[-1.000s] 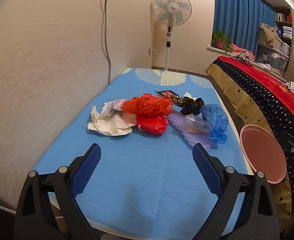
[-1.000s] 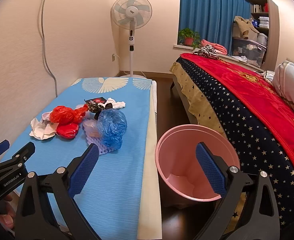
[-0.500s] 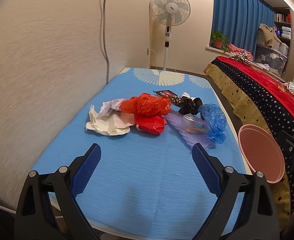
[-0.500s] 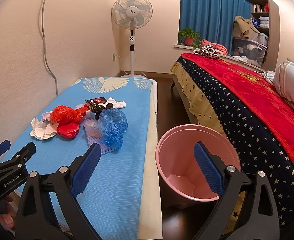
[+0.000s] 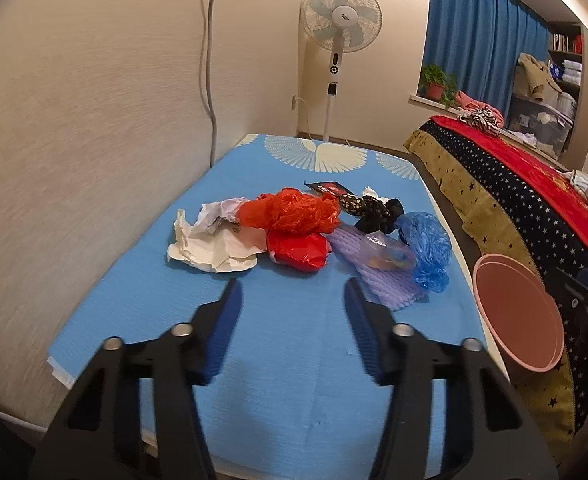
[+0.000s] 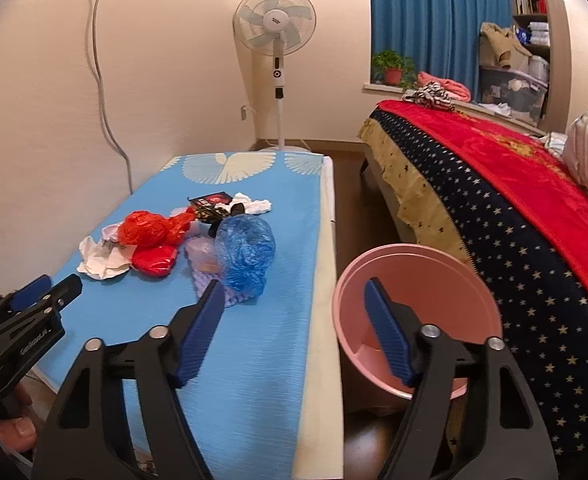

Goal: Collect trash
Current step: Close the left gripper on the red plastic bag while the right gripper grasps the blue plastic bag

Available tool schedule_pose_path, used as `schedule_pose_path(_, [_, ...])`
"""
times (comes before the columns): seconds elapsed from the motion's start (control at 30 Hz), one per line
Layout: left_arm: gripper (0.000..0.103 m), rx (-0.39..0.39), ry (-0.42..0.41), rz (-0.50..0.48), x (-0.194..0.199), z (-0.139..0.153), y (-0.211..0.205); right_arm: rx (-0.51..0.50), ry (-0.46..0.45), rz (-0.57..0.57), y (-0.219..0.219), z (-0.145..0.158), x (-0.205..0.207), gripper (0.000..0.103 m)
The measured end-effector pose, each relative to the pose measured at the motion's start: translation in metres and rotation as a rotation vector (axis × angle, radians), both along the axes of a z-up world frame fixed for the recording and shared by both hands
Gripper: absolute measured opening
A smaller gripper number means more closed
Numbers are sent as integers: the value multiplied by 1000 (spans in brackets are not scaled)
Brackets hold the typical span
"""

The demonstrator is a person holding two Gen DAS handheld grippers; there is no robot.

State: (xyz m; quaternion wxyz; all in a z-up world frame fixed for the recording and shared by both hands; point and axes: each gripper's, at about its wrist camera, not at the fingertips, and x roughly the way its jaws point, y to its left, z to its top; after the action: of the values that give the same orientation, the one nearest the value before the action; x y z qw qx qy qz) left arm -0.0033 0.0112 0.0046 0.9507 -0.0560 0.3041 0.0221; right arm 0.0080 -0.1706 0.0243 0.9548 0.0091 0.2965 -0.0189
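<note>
Your left gripper (image 5: 290, 292) hung over the near end of the blue mat (image 5: 294, 380), its jaws just closing partway with nothing between them, pads still apart. Your right gripper (image 6: 294, 296) did the same, jaws narrowing on empty air, one finger over the mat edge and the other before the pink bin (image 6: 434, 280). The trash lay heaped mid-mat, well ahead of both: white paper (image 5: 210, 244), orange bag (image 5: 294, 212), red bag (image 5: 298, 252), blue bag (image 5: 428, 248), purple foam net (image 5: 386, 284). The bin stood on the floor between mat and bed (image 6: 514, 208).
</note>
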Motion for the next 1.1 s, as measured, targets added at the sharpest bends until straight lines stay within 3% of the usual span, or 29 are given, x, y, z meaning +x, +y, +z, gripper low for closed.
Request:
schedule_pose_path(0.03, [37, -4, 1, -2, 3, 0, 1, 11, 0, 8, -1, -1, 2, 63])
schedule_pose_path(0.13, [33, -15, 1, 1, 12, -1, 2, 42, 1, 25, -3, -3, 10, 55])
schedule_pose_path(0.77, [32, -25, -10, 92, 118, -19, 17, 207, 61, 59, -5, -43, 113, 55])
schedule_pose_path(0.97, [35, -55, -6, 108, 143, -26, 25, 226, 113, 64, -2, -63, 133, 55])
schedule_pose_path(1.03, [46, -68, 6, 99, 149, -29, 24, 237, 137, 60, -3, -70, 140, 55])
schedule_pose_path(1.1, [47, -67, 40, 83, 156, -36, 20, 246, 152, 58, -4, -74, 145, 55])
